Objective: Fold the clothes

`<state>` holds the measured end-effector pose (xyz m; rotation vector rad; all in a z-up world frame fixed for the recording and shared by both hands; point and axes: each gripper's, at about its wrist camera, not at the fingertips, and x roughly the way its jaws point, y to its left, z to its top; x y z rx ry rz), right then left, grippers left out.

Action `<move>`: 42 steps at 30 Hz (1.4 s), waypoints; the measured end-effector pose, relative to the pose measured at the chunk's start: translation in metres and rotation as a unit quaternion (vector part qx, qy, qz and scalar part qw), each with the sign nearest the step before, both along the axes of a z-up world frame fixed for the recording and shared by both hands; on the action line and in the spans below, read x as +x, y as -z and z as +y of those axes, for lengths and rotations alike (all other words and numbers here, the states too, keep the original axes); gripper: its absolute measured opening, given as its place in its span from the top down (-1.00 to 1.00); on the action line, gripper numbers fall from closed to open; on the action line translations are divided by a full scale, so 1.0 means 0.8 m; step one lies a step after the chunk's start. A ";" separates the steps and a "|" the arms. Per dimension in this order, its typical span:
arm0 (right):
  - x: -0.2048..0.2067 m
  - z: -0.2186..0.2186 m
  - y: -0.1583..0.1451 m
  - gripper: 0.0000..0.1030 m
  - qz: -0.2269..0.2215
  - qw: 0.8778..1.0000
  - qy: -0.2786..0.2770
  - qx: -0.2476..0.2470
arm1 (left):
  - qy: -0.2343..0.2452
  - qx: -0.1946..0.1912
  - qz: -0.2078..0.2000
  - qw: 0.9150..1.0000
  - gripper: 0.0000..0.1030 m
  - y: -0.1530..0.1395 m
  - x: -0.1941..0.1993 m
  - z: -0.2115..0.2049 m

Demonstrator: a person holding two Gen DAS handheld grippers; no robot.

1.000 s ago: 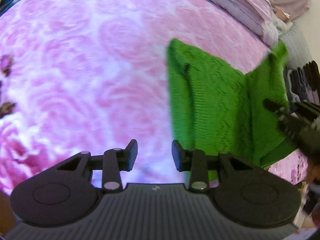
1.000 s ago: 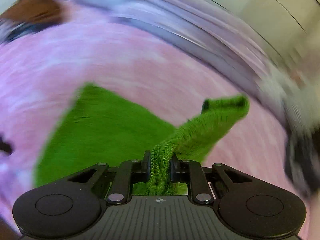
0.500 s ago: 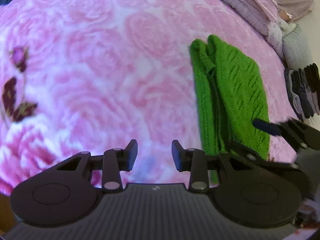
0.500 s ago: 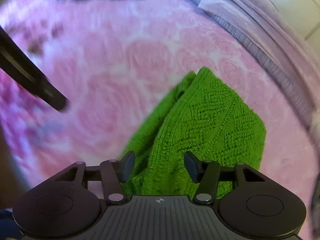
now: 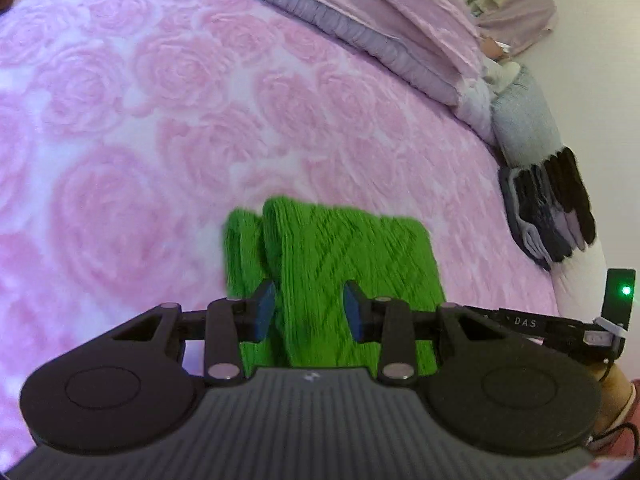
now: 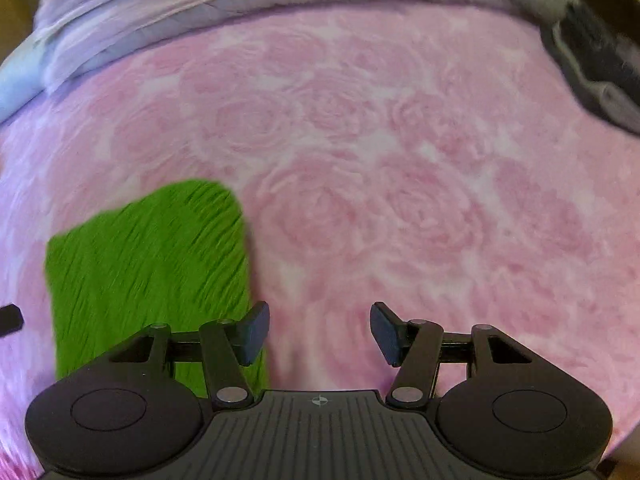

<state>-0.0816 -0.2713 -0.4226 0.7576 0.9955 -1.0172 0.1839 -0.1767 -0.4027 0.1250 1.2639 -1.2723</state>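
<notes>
Left wrist view puts the folded green knit garment (image 5: 340,264) just ahead of the left gripper (image 5: 310,308), lying flat on the pink rose-patterned bedspread (image 5: 168,128) with a narrower folded edge showing along its 9 o'clock side. The jaws of this gripper stand parted over the cloth, one blue pad on either side of the upper fold; the picture is smeared, and the pads do not appear to press on the knit, so the garment lies free. From the garment toward 1 o'clock, well apart from it, a stack of dark and grey folded clothes (image 5: 548,212) sits at the edge of the bed, with a pale grey ribbed piece (image 5: 524,124) just beyond it. Along 12 o'clock runs a lilac ruffled quilt (image 5: 360,12). At 3 o'clock a black device bar with a green light (image 5: 626,290) shows at the frame's edge. In the right wrist view the same garment (image 6: 148,276) lies at 9 o'clock of the right gripper (image 6: 320,330), reaching under its left finger (image 6: 252,332). The jaws here are released and wide, with only bedspread (image 6: 400,200) between them. The quilt (image 6: 200,12) crosses at 12 o'clock and the dark stack (image 6: 600,60) sits at 2 o'clock, blurred.
</notes>
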 end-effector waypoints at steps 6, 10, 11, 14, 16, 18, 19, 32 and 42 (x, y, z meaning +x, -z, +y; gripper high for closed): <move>0.016 -0.030 0.019 -0.05 -0.013 0.999 -0.032 0.016 | -0.024 0.034 0.021 0.999 0.40 0.037 0.014 -0.034; 0.015 -0.040 0.030 -0.05 -0.013 0.998 -0.051 0.023 | -0.048 0.029 0.055 0.997 0.40 0.046 0.024 -0.037; 0.017 -0.045 0.034 -0.05 -0.012 0.998 -0.055 0.024 | -0.051 0.027 0.063 0.996 0.40 0.048 0.024 -0.040; 0.028 -0.059 0.044 -0.05 -0.006 0.997 -0.072 0.030 | -0.051 0.032 0.068 0.996 0.40 0.054 0.023 -0.051; 0.034 -0.062 0.047 -0.05 0.002 0.996 -0.084 0.030 | -0.056 0.038 0.073 0.995 0.39 0.060 0.024 -0.052; 0.039 -0.061 0.047 -0.05 0.012 0.995 -0.098 0.026 | -0.071 0.039 0.093 0.992 0.38 0.065 0.027 -0.047; 0.043 -0.060 0.049 -0.05 0.015 0.994 -0.104 0.025 | -0.078 0.038 0.104 0.991 0.41 0.067 0.029 -0.044; 0.116 -0.031 0.054 0.18 0.099 0.971 -0.216 -0.028 | -0.058 0.052 0.004 0.997 0.80 0.034 0.029 -0.036; 0.097 -0.037 0.057 0.19 0.077 0.976 -0.201 -0.015 | -0.019 0.062 -0.035 0.997 0.71 0.043 0.026 -0.051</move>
